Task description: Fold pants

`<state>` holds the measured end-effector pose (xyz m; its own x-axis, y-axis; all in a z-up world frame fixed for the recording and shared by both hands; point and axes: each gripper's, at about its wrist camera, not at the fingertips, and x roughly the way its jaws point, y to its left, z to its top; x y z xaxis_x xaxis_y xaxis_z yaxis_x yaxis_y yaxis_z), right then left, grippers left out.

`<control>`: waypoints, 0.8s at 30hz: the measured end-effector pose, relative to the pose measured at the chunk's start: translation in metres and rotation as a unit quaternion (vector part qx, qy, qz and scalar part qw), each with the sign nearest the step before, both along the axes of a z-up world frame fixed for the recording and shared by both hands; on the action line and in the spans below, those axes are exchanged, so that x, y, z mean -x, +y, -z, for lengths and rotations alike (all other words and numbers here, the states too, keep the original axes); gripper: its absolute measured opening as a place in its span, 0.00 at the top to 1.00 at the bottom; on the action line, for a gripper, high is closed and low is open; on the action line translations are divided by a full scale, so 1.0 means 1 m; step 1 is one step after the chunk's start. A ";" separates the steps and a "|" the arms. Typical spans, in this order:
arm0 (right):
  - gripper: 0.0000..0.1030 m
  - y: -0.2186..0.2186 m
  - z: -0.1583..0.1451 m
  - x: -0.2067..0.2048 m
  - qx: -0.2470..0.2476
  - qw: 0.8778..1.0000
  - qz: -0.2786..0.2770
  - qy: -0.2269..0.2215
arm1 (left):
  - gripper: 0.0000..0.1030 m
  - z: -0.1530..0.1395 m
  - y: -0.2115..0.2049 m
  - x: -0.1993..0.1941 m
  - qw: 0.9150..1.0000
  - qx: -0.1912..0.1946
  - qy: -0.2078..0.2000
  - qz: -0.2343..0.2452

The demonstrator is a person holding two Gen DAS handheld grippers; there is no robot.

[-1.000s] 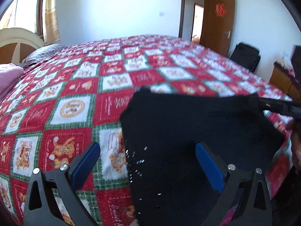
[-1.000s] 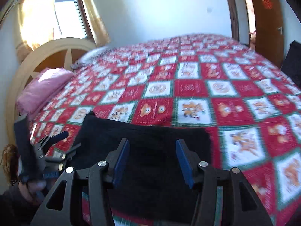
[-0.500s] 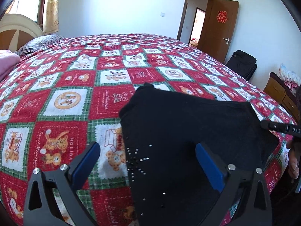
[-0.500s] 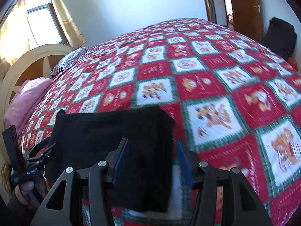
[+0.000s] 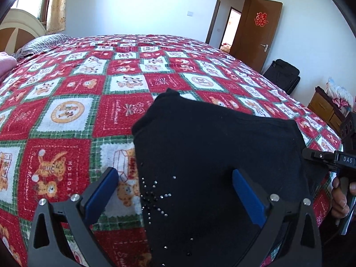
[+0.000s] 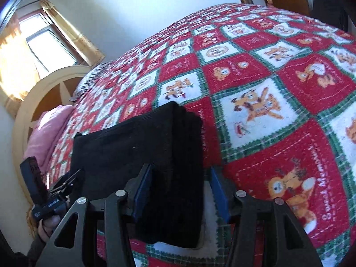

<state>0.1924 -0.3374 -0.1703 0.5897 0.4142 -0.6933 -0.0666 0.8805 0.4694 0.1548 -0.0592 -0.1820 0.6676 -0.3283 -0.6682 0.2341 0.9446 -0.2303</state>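
Black pants (image 5: 211, 155), folded into a thick pad with a rhinestone star on the near part, lie on the red patchwork bedspread (image 5: 66, 111). My left gripper (image 5: 175, 189) stands wide open just over their near left portion, its blue pads apart from the cloth. In the right wrist view the pants (image 6: 138, 153) show a stacked right edge. My right gripper (image 6: 180, 189) is half open and straddles that edge. A gap shows between the cloth and the right pad. Each view shows the other gripper held in a hand: the right gripper (image 5: 329, 159) and the left gripper (image 6: 55, 191).
The bedspread (image 6: 289, 89) stretches far beyond the pants. A cream headboard (image 6: 29, 102) and a pink pillow (image 6: 44, 133) are at the bed's head. A brown door (image 5: 258, 33), a black bag (image 5: 282, 75) and a wooden drawer unit (image 5: 322, 106) stand past the bed's right side.
My right gripper has come down and rolled, shifting to the pants' right edge, which now sits between its fingers. The left gripper has hardly moved and stays wide open.
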 end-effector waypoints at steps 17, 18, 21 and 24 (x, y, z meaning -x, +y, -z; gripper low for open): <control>0.71 0.007 -0.003 0.002 -0.027 0.999 -0.030 0.000 | 0.66 -0.002 0.008 0.000 0.995 0.082 0.002 0.057; 0.72 0.008 -0.005 0.003 -0.023 0.999 -0.032 -0.004 | 0.71 -0.003 0.009 0.001 0.995 0.084 0.000 0.059; 0.74 0.016 -0.015 0.009 -0.003 0.999 -0.036 -0.022 | 0.74 -0.009 0.012 0.003 0.995 0.087 -0.003 0.057; 0.74 0.024 -0.030 0.015 0.008 0.998 -0.042 -0.041 | 0.75 -0.016 0.018 0.007 0.994 0.097 -0.010 0.056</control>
